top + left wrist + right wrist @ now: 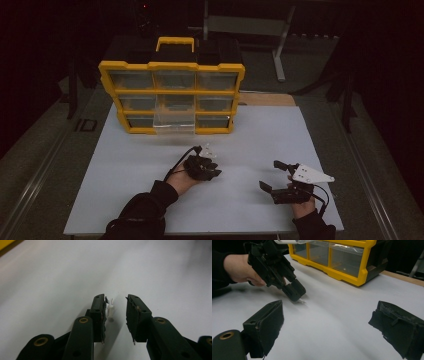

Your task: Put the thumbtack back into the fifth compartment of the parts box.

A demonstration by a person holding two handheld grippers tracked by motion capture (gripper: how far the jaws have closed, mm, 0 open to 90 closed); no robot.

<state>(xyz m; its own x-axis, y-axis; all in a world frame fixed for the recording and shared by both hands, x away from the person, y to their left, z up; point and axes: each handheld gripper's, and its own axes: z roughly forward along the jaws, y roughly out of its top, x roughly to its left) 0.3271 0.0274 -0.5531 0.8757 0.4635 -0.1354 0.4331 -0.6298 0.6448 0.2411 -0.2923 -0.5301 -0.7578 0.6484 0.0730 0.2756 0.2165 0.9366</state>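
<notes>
A small white plastic pin (110, 310) stands on the white table (62, 285) between the jaws of my left gripper (116, 298). It sits close beside the left pad, and a clear gap separates it from the right pad, so the gripper is open around it. In the high view the left gripper (207, 169) points down at the table's middle, with small white pieces (208, 149) just beyond it. The right gripper view shows its tip (295, 295) low over a white bit (302, 301). My right gripper (327, 322) stands wide open with nothing in it, at the front right (270, 174).
A yellow organiser (172, 95) with clear drawers stands at the table's back; its middle bottom drawer (174, 121) is pulled out. The organiser (342, 262) lies beyond the left hand in the right gripper view. Table legs and dark floor surround the white board.
</notes>
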